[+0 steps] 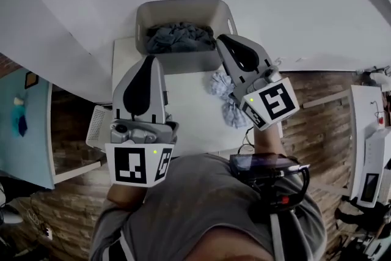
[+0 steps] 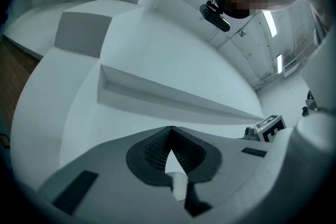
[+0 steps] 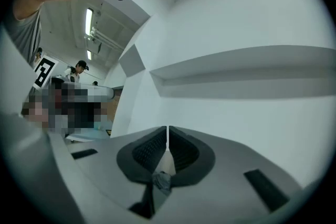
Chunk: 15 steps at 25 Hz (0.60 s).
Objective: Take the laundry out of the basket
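While dark laundry (image 1: pixel 177 38) sits heaped in the basket (image 1: pixel 142 21) at the counter's (image 1: pixel 183 113) far end | left gripper (image 1: pixel 149 59) fingers closed, empty | right gripper (image 1: pixel 222 40) fingers closed, pale cloth (image 1: pixel 225 98) beneath | likely soft, light: pinch a top fold

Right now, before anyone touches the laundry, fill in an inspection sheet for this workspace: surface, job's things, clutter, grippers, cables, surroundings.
Surface: white table, bare in front of the basket.
Job's things: grey basket at the table's far edge, dark laundry inside; pale cloth on the table near the basket.
Clutter: nothing seen.
Grippers: left gripper jaws together, nothing between the pads; right gripper jaws together, small grey scrap at their base, unclear what.
Cables: black cable looping off the table, front right.
Surroundings: brick-patterned floor; white perforated crate left of the table.
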Available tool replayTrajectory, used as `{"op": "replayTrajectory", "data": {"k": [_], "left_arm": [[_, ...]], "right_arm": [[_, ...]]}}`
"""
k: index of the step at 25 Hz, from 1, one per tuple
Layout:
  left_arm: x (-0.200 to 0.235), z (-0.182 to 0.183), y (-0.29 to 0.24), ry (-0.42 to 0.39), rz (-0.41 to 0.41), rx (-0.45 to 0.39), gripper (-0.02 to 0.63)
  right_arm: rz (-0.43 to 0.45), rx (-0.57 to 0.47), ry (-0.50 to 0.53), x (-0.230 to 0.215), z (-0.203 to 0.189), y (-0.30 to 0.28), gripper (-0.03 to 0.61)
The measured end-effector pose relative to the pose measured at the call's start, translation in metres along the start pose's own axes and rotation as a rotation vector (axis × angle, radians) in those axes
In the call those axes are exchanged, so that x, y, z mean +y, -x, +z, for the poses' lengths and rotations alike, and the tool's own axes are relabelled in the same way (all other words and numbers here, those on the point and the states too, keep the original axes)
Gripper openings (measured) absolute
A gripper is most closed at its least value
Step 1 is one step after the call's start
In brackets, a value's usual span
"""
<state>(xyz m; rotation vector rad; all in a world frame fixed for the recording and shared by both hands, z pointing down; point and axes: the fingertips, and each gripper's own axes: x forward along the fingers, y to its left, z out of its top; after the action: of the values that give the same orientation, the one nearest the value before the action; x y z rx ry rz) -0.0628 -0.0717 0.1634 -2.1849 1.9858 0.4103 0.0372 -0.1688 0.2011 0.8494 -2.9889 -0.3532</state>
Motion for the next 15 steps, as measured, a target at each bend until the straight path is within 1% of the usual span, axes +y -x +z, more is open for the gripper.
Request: {"op": "replayTrajectory", "data": {"k": [3,6,10,15], "left_arm": [[0.015,0.005,0.011,-0.025,0.040,-0.015,0.008],[0.028,0.007,0.015,-0.008,0.056,-0.026,0.008],[0.047,0.008,0.014,0.010,0.092,-0.035,0.008],[0.064,0.009,0.006,0.006,0.124,-0.040,0.008]], "right_arm": [[0.043,-0.010,0.010,0.015,0.005,-0.017,0.019],[0.065,-0.020,0.010,0.023,0.009,-0.033,0.020],[0.082,-0.041,0.023,0.025,0.021,-0.052,0.020],[0.097,-0.074,0.054,0.020,0.039,-0.072,0.020]]}}
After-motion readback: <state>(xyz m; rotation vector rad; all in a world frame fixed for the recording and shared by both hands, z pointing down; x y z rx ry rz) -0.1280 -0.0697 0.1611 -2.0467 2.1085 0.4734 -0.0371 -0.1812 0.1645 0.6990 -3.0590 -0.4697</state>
